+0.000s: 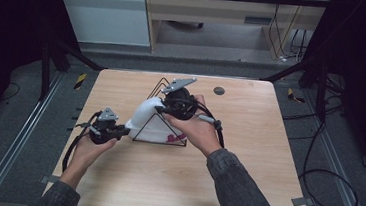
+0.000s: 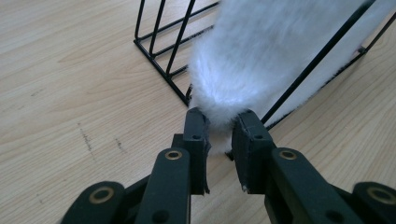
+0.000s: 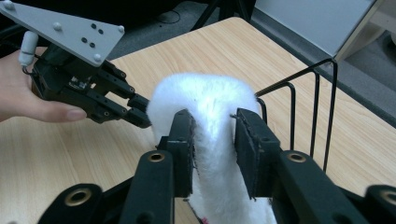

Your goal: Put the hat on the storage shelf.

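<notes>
Pale wooden bench (image 1: pixel 247 154) lay beneath both my grippers. My left gripper (image 2: pixel 219 133) had its jaws pinched tight on the low end of the white fluffy slipper (image 1: pixel 145 117) in the black wire rack (image 1: pixel 161 88). My right gripper (image 3: pixel 214 140) straddled its upper edge, jaws slack, fur between them.

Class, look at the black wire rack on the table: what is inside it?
Inside the black wire rack sits a white fluffy item, one end poking out into the left gripper. The right gripper straddles its top. Red marking shows low down; its underside is hidden.
</notes>
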`<state>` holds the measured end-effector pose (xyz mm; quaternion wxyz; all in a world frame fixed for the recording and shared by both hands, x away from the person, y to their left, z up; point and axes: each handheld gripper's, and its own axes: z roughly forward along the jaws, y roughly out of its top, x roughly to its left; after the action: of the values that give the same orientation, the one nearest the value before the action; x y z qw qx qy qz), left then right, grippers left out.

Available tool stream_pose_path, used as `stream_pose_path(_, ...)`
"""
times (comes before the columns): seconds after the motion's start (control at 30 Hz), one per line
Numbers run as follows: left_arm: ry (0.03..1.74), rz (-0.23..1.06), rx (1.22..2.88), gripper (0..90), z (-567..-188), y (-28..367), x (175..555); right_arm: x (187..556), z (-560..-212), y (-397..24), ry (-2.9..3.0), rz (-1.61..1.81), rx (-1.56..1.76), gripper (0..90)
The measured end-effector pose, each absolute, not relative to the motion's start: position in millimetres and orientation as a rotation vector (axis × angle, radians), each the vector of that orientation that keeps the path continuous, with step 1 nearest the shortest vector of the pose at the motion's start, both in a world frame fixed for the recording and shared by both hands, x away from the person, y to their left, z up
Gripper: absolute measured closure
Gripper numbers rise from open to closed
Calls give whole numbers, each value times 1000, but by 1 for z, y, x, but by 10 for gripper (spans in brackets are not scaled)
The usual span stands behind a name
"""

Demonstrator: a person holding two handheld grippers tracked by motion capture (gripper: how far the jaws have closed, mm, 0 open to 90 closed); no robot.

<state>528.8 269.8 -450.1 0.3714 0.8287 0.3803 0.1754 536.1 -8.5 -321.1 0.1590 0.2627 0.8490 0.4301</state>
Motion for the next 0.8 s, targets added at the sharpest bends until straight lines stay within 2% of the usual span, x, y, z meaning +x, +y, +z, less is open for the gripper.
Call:
stream_pose_path(0.2,984,481,2086,743,-441,278,524,532,-321,-13,2420,1236,761,647)
stream_pose_path(0.4,993,512,2068,682,-435,283,518,526,-321,-17,2410,1245,762,644)
stream_pose_path(0.57,1017,541,2078,530,-433,284,511,519,-322,-23,2395,1230,761,642)
stream_pose_path(0.8,1104,570,2073,217,-435,284,507,513,-319,-40,2373,1236,788,594)
